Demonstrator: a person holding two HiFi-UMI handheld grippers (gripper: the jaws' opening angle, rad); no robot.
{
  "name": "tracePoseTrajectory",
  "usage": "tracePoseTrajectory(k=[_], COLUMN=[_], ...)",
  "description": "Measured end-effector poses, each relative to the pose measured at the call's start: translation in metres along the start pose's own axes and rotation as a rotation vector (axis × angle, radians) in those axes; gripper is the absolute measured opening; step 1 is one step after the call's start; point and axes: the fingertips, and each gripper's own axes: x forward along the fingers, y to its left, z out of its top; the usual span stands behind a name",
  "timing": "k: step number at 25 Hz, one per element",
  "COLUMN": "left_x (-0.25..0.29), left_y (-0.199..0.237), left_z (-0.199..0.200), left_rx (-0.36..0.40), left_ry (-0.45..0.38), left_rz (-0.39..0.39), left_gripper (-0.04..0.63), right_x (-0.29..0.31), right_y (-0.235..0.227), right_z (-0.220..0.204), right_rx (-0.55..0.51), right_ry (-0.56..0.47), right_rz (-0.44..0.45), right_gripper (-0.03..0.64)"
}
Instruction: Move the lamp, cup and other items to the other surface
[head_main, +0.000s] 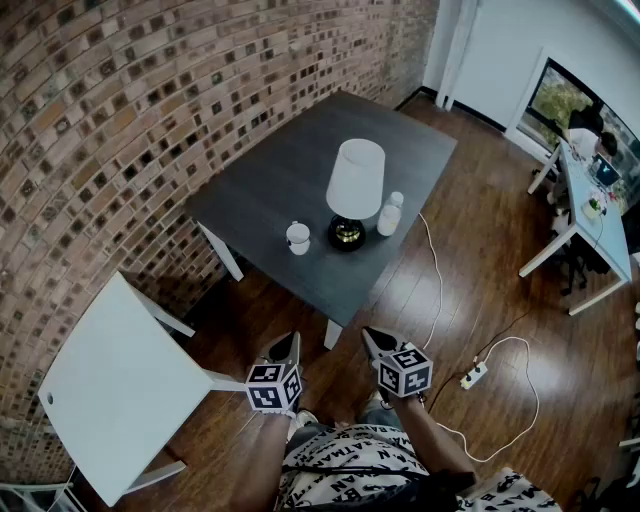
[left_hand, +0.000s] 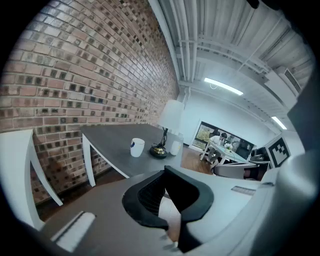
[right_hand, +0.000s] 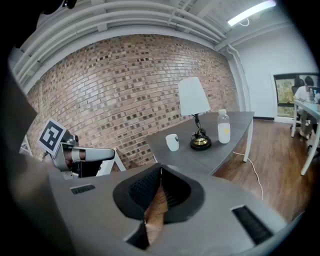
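Note:
A white-shaded lamp stands on the dark grey table, with a white cup to its left and a white bottle to its right. Both grippers hang in front of the table's near corner, apart from everything. My left gripper is shut and holds nothing; my right gripper is shut and holds nothing. The left gripper view shows the shut left gripper with the cup and lamp far ahead. The right gripper view shows the shut right gripper with the cup, lamp and bottle beyond.
A white table stands at the lower left beside the brick wall. A white cable and power strip lie on the wooden floor to the right. A white desk with a seated person is at the far right.

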Motion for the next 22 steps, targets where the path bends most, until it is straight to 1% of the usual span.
tracePoseTrajectory(k=[6,9,11,13,14,15,16,18,19,20,22], left_x=[-0.014,-0.014,-0.009,-0.001,0.004,0.01,0.017,0.03,0.037,0.044,0.06], left_y=[0.026,0.038,0.043,0.05,0.054,0.059,0.064,0.073,0.078,0.082,0.091], left_z=[0.0,0.002,0.006,0.015,0.02,0.025,0.029,0.036,0.04,0.043,0.049], left_rx=[0.013,0.008,0.013,0.026,0.033,0.037,0.036,0.026,0.02,0.015,0.001], left_ry=[0.01,0.013,0.012,0.007,0.004,0.004,0.005,0.009,0.011,0.015,0.024], left_rz=[-0.013,-0.009,-0.006,0.001,0.006,0.013,0.019,0.03,0.034,0.037,0.041], left_gripper=[0.0,0.0,0.0,0.0,0.0,0.0,0.0,0.0,0.0,0.0,0.0], right_x=[0.02,0.035,0.05,0.07,0.082,0.093,0.105,0.127,0.139,0.151,0.176], right_y=[0.028,0.033,0.034,0.034,0.032,0.03,0.027,0.018,0.014,0.01,0.003], right_z=[-0.007,0.0,0.006,0.014,0.021,0.028,0.035,0.049,0.055,0.06,0.07], right_rx=[-0.006,-0.019,-0.017,-0.012,-0.02,-0.036,-0.054,-0.084,-0.094,-0.103,-0.114], right_ry=[0.015,0.018,0.029,0.036,0.03,0.021,0.012,0.003,0.004,0.009,0.021], right_rz=[0.011,0.016,0.039,0.065,0.069,0.065,0.055,0.028,0.015,0.006,0.002], right_gripper=[0.02,0.025,0.028,0.086,0.128,0.184,0.189,0.239,0.247,0.311,0.343])
